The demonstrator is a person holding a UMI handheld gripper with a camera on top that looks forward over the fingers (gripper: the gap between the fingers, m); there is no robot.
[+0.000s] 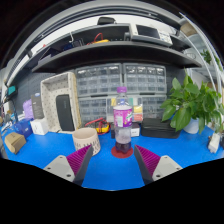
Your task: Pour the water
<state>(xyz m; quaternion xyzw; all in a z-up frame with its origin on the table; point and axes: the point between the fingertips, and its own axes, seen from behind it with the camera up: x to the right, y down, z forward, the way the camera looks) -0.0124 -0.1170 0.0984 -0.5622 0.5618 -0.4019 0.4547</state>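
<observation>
My tongs (112, 163) hang released short of the 1 water bottle (122, 121) standing mid-tabletop (50, 160) beside the woven cup (87, 138); closing off-centre, I judge, could tip that tall bottle toward the plant (192, 105).

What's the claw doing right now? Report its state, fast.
Claw: open, holding nothing; the water bottle stands on the blue table just ahead of the fingers, untouched.

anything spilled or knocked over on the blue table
Nothing stands out. The water bottle stands upright with its cap on, just ahead of the open gripper, beside an upright cup. No spill shows on the table.
</observation>
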